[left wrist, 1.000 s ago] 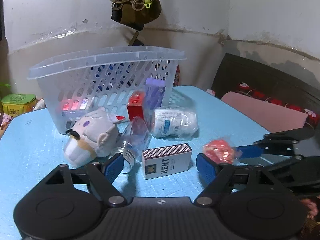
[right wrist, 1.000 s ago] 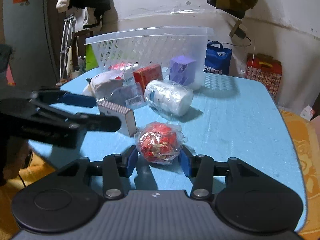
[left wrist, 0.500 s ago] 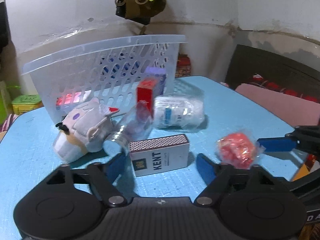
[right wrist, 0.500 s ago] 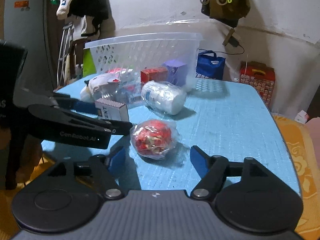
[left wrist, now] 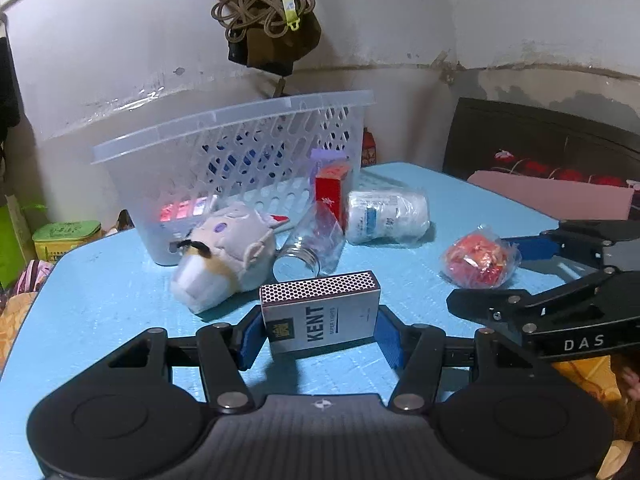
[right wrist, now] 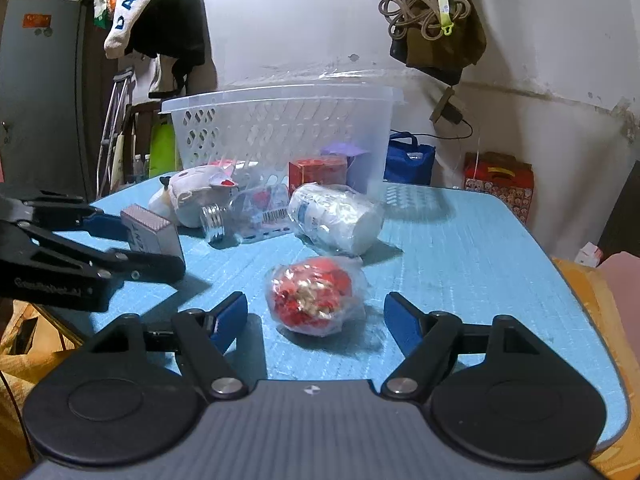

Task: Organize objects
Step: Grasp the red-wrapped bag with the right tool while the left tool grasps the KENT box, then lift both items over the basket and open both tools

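Observation:
A white KENT cigarette box (left wrist: 320, 316) lies on the blue table between the blue pads of my left gripper (left wrist: 320, 336), which is shut on it; it also shows in the right wrist view (right wrist: 150, 234). A red wrapped ball in clear plastic (right wrist: 316, 296) lies on the table between the spread fingers of my open right gripper (right wrist: 316, 320), untouched; it also shows in the left wrist view (left wrist: 480, 260). A clear perforated basket (left wrist: 240, 160) stands at the back.
In front of the basket lie a grey plush toy (left wrist: 224, 256), a clear jar with metal lid (left wrist: 308, 252), a red box (left wrist: 332, 192), a purple box (right wrist: 352, 160) and a white wrapped roll (left wrist: 388, 216). The table's right edge (right wrist: 580, 312) is close.
My right gripper opened and backed off the red ball, leaving it on the table. My left gripper moved forward and closed around the KENT box.

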The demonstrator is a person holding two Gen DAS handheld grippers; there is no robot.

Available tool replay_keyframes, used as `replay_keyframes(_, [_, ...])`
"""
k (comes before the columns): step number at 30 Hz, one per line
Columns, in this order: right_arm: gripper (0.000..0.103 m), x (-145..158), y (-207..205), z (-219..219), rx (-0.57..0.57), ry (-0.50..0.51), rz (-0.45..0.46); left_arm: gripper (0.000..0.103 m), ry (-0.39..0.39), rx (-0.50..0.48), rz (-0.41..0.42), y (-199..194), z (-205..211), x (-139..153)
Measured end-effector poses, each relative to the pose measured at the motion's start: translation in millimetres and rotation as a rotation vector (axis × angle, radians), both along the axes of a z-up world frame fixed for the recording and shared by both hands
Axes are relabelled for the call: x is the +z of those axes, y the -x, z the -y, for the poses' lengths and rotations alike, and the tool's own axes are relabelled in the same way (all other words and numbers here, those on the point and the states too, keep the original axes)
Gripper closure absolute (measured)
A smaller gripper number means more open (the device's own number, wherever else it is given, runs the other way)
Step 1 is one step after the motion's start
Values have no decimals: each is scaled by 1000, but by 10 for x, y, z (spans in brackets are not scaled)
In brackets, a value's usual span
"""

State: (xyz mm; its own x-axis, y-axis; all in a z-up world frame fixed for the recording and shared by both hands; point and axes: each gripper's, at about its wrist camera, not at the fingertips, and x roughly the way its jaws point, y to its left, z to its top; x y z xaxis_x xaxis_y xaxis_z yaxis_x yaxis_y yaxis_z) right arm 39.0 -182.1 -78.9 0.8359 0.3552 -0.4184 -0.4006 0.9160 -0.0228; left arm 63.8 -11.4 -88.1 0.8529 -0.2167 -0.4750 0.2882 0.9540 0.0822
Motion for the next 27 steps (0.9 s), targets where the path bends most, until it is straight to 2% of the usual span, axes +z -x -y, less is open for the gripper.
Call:
replay_keyframes(1, [31,9,-16,-4,-3,0,-6,42,3,-1,1,-12,-12,13])
replay_keyframes(3, [48,23,-24,-7,3,-6,-15,42,14,5,-1,-42,-27,36])
replay_keyframes(4, [52,36,-21,-20,9,2,-15,42,22,11,0,-50,-35,47])
replay_keyframes(10, [54,43,31,-92,40,31,-14,42,47,29,30,-54,-91,164])
replay_keyframes(18, [55,152,78,-190,88,21,12,42,60,35,49,-48,-129,245])
replay_keyframes(27, [55,403,82,-138,85,-56,37,42,129,85,102,-4,-365,469])
